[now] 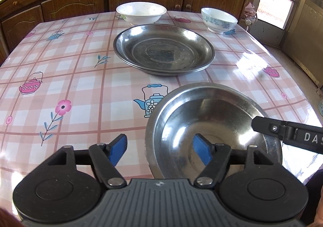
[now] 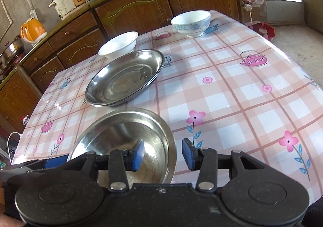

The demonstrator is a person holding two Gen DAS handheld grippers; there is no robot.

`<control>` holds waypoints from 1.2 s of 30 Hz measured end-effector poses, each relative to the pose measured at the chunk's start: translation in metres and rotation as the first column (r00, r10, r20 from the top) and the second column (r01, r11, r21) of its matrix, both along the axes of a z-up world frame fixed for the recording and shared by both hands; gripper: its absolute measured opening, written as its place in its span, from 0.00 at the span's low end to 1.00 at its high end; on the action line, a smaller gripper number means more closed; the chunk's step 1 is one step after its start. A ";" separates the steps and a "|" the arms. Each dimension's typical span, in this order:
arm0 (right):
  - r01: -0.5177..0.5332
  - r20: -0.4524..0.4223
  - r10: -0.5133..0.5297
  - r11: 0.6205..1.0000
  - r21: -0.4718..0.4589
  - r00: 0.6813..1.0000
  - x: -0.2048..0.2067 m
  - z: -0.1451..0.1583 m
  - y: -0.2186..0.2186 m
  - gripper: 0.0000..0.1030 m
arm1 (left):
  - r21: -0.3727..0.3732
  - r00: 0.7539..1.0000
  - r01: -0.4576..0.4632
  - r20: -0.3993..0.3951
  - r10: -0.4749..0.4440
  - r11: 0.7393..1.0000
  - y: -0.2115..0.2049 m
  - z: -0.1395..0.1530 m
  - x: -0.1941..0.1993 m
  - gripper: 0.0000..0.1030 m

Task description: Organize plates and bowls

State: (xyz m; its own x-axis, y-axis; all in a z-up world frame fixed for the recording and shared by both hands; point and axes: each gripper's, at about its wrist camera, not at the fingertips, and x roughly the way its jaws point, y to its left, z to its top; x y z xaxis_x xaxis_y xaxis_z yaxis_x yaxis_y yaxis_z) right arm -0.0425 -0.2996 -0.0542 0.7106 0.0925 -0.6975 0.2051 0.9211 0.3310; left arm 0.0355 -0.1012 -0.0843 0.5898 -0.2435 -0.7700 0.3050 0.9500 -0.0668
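Steel plate [image 2: 125, 146] near table edge, both open grippers, left [image 1: 159, 150] and right [image 2: 162, 154], astride its rim, seemingly unclamped.

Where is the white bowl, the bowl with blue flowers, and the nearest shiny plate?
plain white bowl [image 1: 141, 12], left wrist view, on its inside.
blue-patterned bowl [image 1: 219, 20], left wrist view, on its outer wall.
near steel plate [image 2: 125, 132], right wrist view, on its inner slope.

Bare tablecloth [image 2: 232, 93] right of stacked steel plates [image 2: 125, 79], bowls behind.

Near steel plate [image 1: 212, 126] near rim hidden behind gripper bodies, both views.
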 end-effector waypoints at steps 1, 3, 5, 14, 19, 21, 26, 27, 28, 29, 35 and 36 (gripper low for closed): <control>0.003 0.006 -0.003 1.000 -0.003 1.000 -0.001 0.002 0.000 0.56 | -0.002 1.000 -0.004 0.001 0.004 1.000 0.001 0.001 0.000 0.74; 0.009 0.020 -0.008 1.000 -0.006 1.000 -0.003 0.007 -0.001 0.61 | -0.006 1.000 -0.011 0.003 0.011 1.000 0.003 0.004 0.000 0.78; 0.008 0.036 -0.008 1.000 -0.012 0.999 -0.004 0.013 0.000 0.65 | -0.009 1.000 -0.021 0.010 0.022 1.000 0.006 0.008 0.000 0.80; -0.017 0.082 0.017 1.000 -0.003 0.997 -0.001 0.034 0.007 0.75 | 0.019 0.996 -0.077 0.050 0.076 0.997 0.015 0.028 0.003 0.93; -0.034 0.091 0.035 0.999 -0.009 0.995 0.002 0.041 0.014 0.77 | 0.005 0.994 -0.094 0.050 0.093 0.996 0.023 0.038 0.005 0.93; -0.044 0.095 0.045 0.999 -0.008 0.994 0.004 0.044 0.017 0.77 | -0.001 0.994 -0.099 0.049 0.099 0.995 0.025 0.041 0.006 0.94; -0.068 0.114 0.069 0.998 -0.017 0.991 0.009 0.054 0.023 0.78 | -0.011 0.992 -0.109 0.056 0.110 0.994 0.028 0.048 0.008 0.94; -0.070 0.118 0.072 0.997 -0.018 0.990 0.011 0.056 0.024 0.78 | -0.013 0.992 -0.110 0.060 0.110 0.994 0.029 0.050 0.008 0.94; -0.073 0.122 0.075 0.997 -0.018 0.990 0.012 0.058 0.025 0.78 | -0.013 0.992 -0.109 0.062 0.109 0.994 0.029 0.051 0.009 0.94; -0.076 0.125 0.078 0.997 -0.019 0.989 0.013 0.060 0.025 0.78 | -0.013 0.992 -0.108 0.064 0.109 0.994 0.029 0.052 0.009 0.94; -0.103 0.143 0.107 0.994 -0.038 0.984 0.021 0.070 0.031 0.78 | -0.014 0.991 -0.103 0.080 0.104 0.995 0.030 0.059 0.013 0.95; -0.107 0.146 0.111 0.993 -0.040 0.983 0.023 0.072 0.032 0.78 | -0.015 0.991 -0.100 0.084 0.101 0.995 0.030 0.061 0.013 0.95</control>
